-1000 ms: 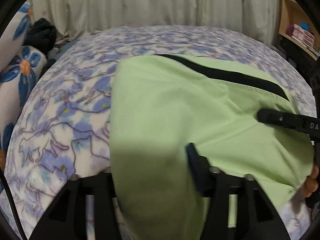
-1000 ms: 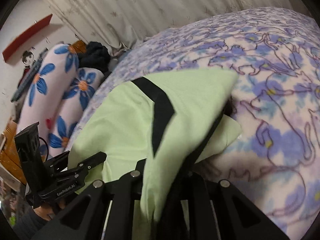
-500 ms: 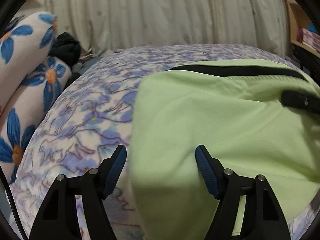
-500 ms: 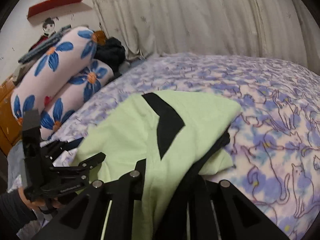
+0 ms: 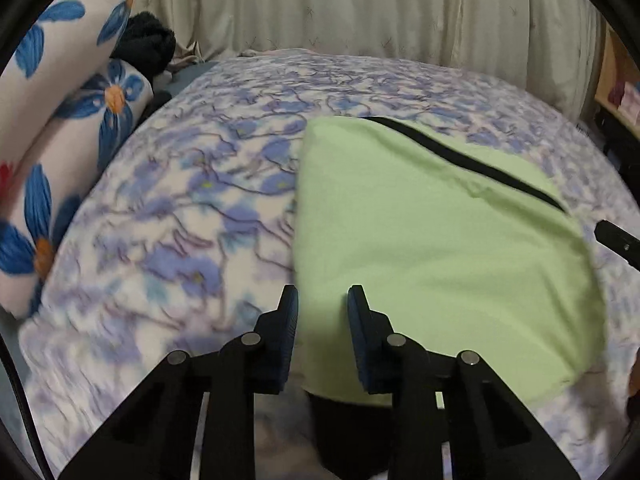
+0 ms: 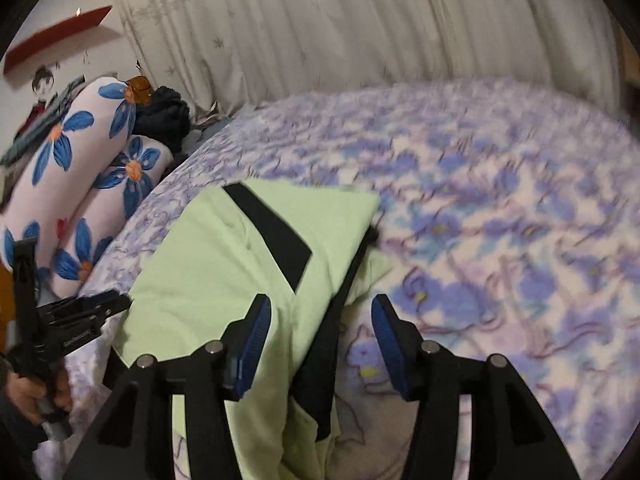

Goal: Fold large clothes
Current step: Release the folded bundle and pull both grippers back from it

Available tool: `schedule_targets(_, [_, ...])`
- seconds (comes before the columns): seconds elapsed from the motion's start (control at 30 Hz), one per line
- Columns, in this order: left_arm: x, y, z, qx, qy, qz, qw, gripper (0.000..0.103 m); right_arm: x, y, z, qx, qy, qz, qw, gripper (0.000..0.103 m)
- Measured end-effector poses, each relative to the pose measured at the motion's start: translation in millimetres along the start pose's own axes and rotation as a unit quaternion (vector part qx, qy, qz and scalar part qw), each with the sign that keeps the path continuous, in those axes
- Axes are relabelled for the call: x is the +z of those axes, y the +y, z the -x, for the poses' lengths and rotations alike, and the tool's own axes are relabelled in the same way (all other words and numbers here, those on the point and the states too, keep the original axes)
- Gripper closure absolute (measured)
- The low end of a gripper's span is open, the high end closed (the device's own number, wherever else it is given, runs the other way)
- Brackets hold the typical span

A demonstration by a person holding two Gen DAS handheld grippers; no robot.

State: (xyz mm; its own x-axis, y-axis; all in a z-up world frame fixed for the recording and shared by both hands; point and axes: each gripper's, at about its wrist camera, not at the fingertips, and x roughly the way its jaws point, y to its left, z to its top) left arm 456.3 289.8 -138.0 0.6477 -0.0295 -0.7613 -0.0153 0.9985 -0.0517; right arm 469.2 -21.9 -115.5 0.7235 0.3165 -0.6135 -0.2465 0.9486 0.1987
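A light green garment (image 5: 440,248) with a black stripe lies folded on the purple floral bed (image 5: 192,216). My left gripper (image 5: 322,304) is open, its fingers astride the garment's near left edge without pinching it. In the right wrist view the same garment (image 6: 224,256) lies folded with its black band on top. My right gripper (image 6: 320,316) is open, wide apart over the garment's near right edge. The left gripper also shows in the right wrist view (image 6: 100,308), at the garment's left side.
Two white bolster pillows with blue flowers (image 5: 60,120) and a dark bundle of cloth (image 5: 146,44) lie at the bed's left end. A pale curtain (image 5: 360,8) hangs behind the bed. A wooden shelf (image 5: 620,92) stands at the right.
Both grippers have let go of the green garment and opened. The garment has dropped flat onto the bed, and both grippers have pulled back toward its near edge.
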Motion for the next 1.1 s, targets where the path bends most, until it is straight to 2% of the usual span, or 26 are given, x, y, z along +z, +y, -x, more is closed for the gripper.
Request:
schedule_targets(0.1, [-9.6, -25.1, 7.9, -0.025, -0.009, -0.017, 0.9995, 0.079, -1.4, 20.4, 2.1, 0.014, -0.002, 0.027, 1.000, 0.052])
schedule_targets(0.2, [-18.5, -42.7, 2.9, -0.025, -0.002, -0.030, 0.9992, 0.079, -13.7, 27.3, -23.5, 0.010, 0.051, 0.042, 0.998, 0.075])
schedule_targets(0.23, [-24.2, -45.8, -3.6, -0.014, 0.008, -0.030, 0.9994, 0.080, -18.8, 26.5, -31.2, 0.002, 0.065, 0.042, 0.997, 0.087])
schedule_targets(0.27, [-26.5, -46.5, -8.5, -0.008, 0.013, -0.031, 0.9994, 0.080, -25.9, 20.4, -42.4, -0.017, 0.082, 0.040, 0.996, 0.093])
schedule_targets(0.3, [-31.8, -47.5, -12.3, 0.002, 0.016, -0.036, 0.9992, 0.080, -32.0, 13.6, -49.9, -0.026, 0.097, 0.033, 0.994, 0.095])
schedule_targets(0.33, [-35.6, -48.4, -13.0, 0.008, 0.016, -0.040, 0.9991, 0.080, -38.8, 1.4, -57.3, -0.026, 0.114, 0.016, 0.993, 0.102])
schedule_targets(0.53, [-41.8, -52.7, 3.2, 0.015, 0.025, -0.029, 0.9992, 0.077, -43.1, -19.0, -26.5, -0.016, 0.112, -0.020, 0.993, 0.102])
schedule_targets(0.6, [-42.0, -54.9, 13.0, 0.011, 0.027, -0.021, 0.9993, 0.069, -43.0, -18.0, -10.3, -0.009, 0.112, -0.021, 0.993, 0.102])
schedule_targets(0.67, [-42.8, -58.0, 25.7, 0.002, 0.024, -0.010, 0.9997, 0.056, -44.4, -16.6, 4.6, -0.003, 0.113, -0.021, 0.993, 0.102])
schedule_targets(0.8, [-49.6, -75.0, 62.7, -0.012, 0.013, -0.009, 0.9998, 0.044, -46.3, -17.6, 45.9, 0.000, 0.108, -0.024, 0.994, 0.102])
schedule_targets(0.87, [-54.5, -87.3, 84.7, -0.013, 0.010, -0.016, 0.9997, 0.029, -48.1, -19.6, 65.2, 0.001, 0.106, -0.029, 0.994, 0.099])
schedule_targets(0.93, [-58.9, -97.5, 106.0, -0.015, 0.001, -0.018, 0.9997, 0.020, -50.5, -22.0, 88.8, -0.002, 0.103, -0.031, 0.994, 0.099])
schedule_targets(1.1, [-72.8, -123.8, 160.3, -0.017, -0.014, -0.012, 0.9997, 0.009, -61.1, -27.7, 138.2, -0.019, 0.105, -0.026, 0.994, 0.099])
